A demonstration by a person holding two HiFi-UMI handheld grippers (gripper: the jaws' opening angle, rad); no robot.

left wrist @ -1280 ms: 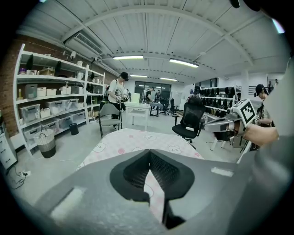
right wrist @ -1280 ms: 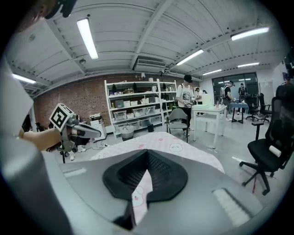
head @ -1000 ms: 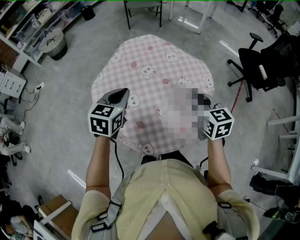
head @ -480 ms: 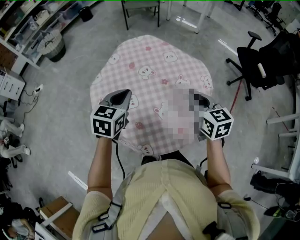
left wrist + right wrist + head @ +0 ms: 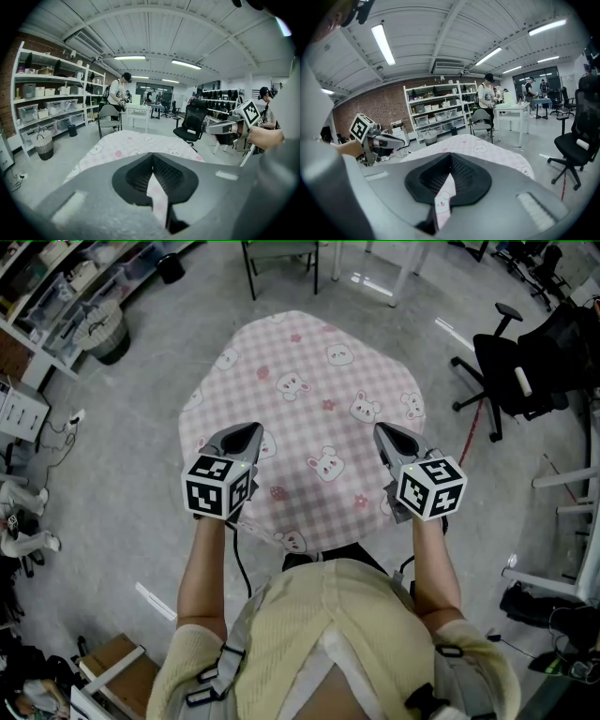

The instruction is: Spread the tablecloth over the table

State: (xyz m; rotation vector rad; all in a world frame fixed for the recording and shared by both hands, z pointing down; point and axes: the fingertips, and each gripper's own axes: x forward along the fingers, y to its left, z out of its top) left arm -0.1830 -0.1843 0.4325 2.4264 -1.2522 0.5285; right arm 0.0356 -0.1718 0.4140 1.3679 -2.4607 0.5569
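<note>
While the near left part of the pink checked fabric tablecloth printed with bunnies (image 5: pixel 309 362) is pinched between the closed jaws of the left gripper (image 5: pixel 251 430), the cloth is spread flat with its edges hanging; its near right part is pinched likewise by the right gripper (image 5: pixel 382 432), and a black office chair (image 5: pixel 511 371) is seen well apart, rightmost

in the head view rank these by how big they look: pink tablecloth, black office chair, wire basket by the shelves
1. pink tablecloth, by far the largest
2. black office chair
3. wire basket, the smallest
The tablecloth lies nearer the camera than the two on the floor, which adds to its lead.
</note>
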